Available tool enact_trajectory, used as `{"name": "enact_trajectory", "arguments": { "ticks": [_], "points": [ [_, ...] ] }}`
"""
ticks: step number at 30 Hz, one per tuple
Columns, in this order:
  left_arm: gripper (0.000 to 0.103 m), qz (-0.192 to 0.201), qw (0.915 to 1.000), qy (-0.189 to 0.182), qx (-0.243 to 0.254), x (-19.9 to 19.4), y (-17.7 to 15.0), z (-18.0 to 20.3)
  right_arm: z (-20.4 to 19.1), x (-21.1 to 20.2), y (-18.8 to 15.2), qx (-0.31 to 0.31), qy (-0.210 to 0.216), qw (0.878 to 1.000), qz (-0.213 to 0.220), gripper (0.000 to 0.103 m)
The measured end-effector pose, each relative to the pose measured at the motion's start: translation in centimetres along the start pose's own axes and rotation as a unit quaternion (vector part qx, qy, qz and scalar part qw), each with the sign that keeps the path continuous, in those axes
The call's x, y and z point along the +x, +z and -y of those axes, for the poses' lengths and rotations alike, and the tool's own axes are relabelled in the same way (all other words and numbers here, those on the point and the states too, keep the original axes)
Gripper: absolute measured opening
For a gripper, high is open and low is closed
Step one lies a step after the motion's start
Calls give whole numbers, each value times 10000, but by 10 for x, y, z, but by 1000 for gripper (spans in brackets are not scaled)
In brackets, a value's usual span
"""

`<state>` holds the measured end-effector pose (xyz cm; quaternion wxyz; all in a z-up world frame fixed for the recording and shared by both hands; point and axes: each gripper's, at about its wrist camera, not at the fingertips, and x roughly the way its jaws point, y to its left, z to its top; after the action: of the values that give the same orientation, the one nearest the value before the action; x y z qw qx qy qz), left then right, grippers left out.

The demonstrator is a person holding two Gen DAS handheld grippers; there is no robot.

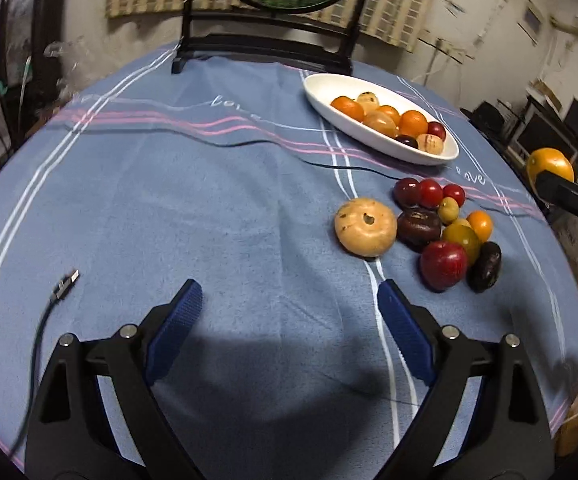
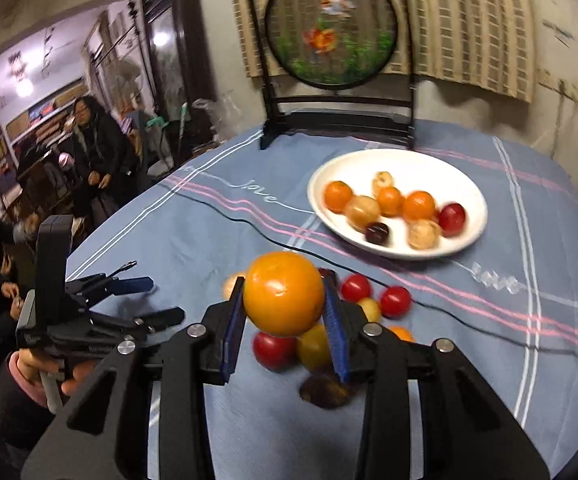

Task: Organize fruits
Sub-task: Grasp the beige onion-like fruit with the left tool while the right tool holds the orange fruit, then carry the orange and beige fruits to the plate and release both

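Observation:
My right gripper (image 2: 285, 300) is shut on a large orange (image 2: 284, 294) and holds it in the air above a pile of loose fruit (image 2: 313, 344). That held orange also shows at the right edge of the left wrist view (image 1: 551, 164). A white oval dish (image 1: 321, 88) with several oranges, tan and dark fruits stands at the back right; it also shows in the right wrist view (image 2: 421, 164). The loose pile (image 1: 441, 228) includes a pale round fruit (image 1: 365, 227) and a red apple (image 1: 444, 265). My left gripper (image 1: 289, 300) is open and empty above bare cloth, left of the pile.
A blue striped tablecloth (image 1: 169, 184) covers the round table. A black cable (image 1: 55, 300) with a USB plug lies at the left. A round framed fish picture on a black stand (image 2: 331, 28) stands at the back edge. People (image 2: 93, 148) stand beyond the table's left side.

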<state>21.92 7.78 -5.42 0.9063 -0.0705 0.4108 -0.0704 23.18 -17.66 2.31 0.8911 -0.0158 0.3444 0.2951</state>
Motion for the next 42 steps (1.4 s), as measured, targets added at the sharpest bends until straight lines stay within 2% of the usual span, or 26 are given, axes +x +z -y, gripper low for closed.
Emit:
{"name": "enact_trajectory", "arguments": {
  "ticks": [7, 12, 13, 17, 20, 22, 24, 25, 27, 32, 35, 37, 42],
  "points": [
    [90, 155, 9976, -216, 644, 3, 24, 18, 27, -17, -28, 306, -127, 9994, -4, 37],
    [89, 297, 9890, -553, 1342, 15, 37, 48, 31, -32, -36, 414, -56, 9990, 141, 37],
    [88, 281, 9876, -547, 1441, 19, 37, 51, 31, -37, -37, 405, -86, 9990, 182, 37],
    [68, 73, 9856, -655, 1558, 33, 41, 60, 33, -48, -44, 454, -225, 9985, 198, 37],
    [66, 28, 9842, -572, 1675, 39, 40, 63, 33, -55, -51, 541, -304, 9978, 231, 37],
    [62, -60, 9845, -568, 1656, 45, 38, 62, 31, -62, -55, 565, -342, 9974, 295, 37],
    [50, -190, 9855, -479, 1617, 53, 38, 59, 30, -67, -56, 570, -370, 9971, 339, 37],
    [48, -297, 9861, -432, 1579, 59, 38, 57, 30, -68, -56, 580, -378, 9970, 358, 37],
    [48, -381, 9870, -543, 1461, 63, 37, 54, 30, -72, -56, 592, -361, 9968, 392, 37],
    [48, -391, 9853, -351, 1624, 66, 33, 58, 30, -74, -52, 549, -392, 9968, 436, 37],
    [47, -440, 9874, -436, 1455, 65, 36, 54, 32, -71, -51, 567, -369, 9970, 380, 37],
    [47, -388, 9904, -422, 1259, 60, 42, 49, 38, -66, -47, 579, -370, 9971, 323, 37],
    [47, -182, 9924, -440, 1133, 45, 70, 50, 54, -48, -31, 504, -390, 9978, 158, 37]
  ]
}}
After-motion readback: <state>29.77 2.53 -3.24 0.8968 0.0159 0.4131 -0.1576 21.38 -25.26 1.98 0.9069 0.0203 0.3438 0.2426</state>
